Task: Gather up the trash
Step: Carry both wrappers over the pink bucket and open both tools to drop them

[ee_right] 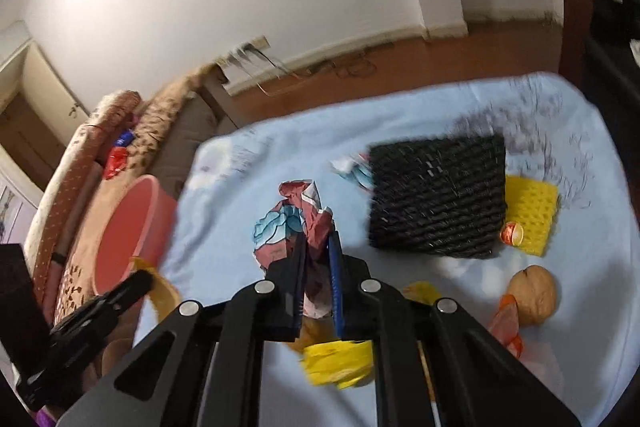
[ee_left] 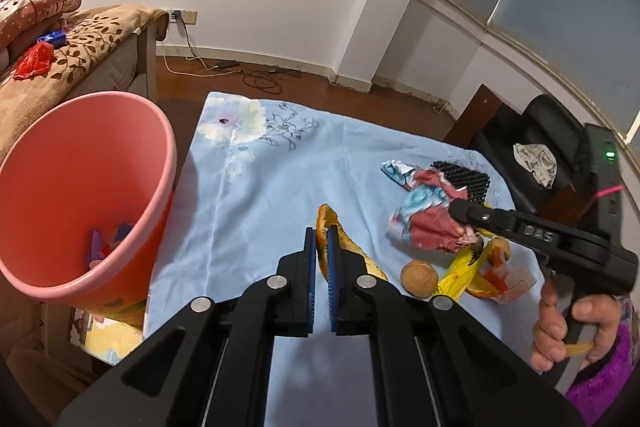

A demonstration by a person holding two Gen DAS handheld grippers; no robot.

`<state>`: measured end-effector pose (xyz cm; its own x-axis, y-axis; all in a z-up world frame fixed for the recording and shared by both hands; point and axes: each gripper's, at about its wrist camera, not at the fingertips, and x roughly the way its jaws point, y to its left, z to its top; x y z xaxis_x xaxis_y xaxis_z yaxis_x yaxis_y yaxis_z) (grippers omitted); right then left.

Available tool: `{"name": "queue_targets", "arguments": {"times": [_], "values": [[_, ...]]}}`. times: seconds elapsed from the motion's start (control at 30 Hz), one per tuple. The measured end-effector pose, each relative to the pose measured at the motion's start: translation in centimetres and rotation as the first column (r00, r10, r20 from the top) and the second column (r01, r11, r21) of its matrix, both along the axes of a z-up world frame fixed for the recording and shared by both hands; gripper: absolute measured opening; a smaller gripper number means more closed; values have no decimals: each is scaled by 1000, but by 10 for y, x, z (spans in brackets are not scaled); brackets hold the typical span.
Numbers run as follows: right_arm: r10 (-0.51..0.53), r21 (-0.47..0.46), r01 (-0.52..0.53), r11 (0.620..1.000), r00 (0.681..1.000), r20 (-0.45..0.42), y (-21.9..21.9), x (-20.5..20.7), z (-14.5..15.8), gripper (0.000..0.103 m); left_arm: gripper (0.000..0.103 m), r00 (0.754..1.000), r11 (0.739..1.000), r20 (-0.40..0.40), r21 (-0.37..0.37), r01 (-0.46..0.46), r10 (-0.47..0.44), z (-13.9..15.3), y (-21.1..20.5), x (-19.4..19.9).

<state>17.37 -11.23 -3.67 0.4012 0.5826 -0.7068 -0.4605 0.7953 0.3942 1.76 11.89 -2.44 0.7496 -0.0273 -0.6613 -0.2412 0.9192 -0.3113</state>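
My left gripper point(ee_left: 321, 227) is clenched on an orange peel point(ee_left: 348, 247), the blue pads pinching its upper end while the rest of the strip curls down to the right of the fingers, above the blue cloth point(ee_left: 260, 187). The peel hangs over the near middle of the cloth, with the pink bin point(ee_left: 132, 131) off the cloth's left edge, its mouth tilted toward me and a few bits of trash lying at its bottom.

My right gripper point(ee_right: 318, 239) is clamped on a crumpled wrapper point(ee_right: 296, 215), red and teal with white showing, which sticks out beyond the fingertips over the middle of the cloth point(ee_right: 400, 115). No earlier view is here to compare.

Toward the cloth's right side sits a black woven mat point(ee_right: 436, 195), with a yellow foam net point(ee_right: 532, 211) just beyond its right edge and a small orange cap point(ee_right: 512, 233) between them. A walnut point(ee_right: 534, 293) lies nearer me on the right, beside an orange scrap point(ee_right: 506, 323). A yellow wrapper point(ee_right: 338, 361) lies under my right fingers at the near edge.

A sofa point(ee_left: 80, 67) with a brown leaf-print cover stands behind the bin, with a red wrapper point(ee_left: 34, 63) on it.
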Motion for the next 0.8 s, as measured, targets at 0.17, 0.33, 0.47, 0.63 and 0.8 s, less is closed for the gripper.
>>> {"name": "queue_targets", "arguments": {"times": [0.17,0.33,0.47,0.63,0.8], "values": [[-8,49,5,999,998,59,0,-22,27,10,4,999,1000,37,-2,-6,6,10,4,-10],[31,65,-38,997,994,102,17,-40,42,10,4,994,998,93,19,-54,52,27,19,-22],[95,70,-107,992,984,151,47,-55,54,10,4,982,988,126,48,-147,140,41,44,-37],[182,68,-198,978,964,195,97,-73,62,10,4,958,958,134,104,-266,252,45,76,-58],[261,48,-277,960,942,211,149,-84,62,10,4,935,918,127,183,-351,332,41,101,-77]]}}
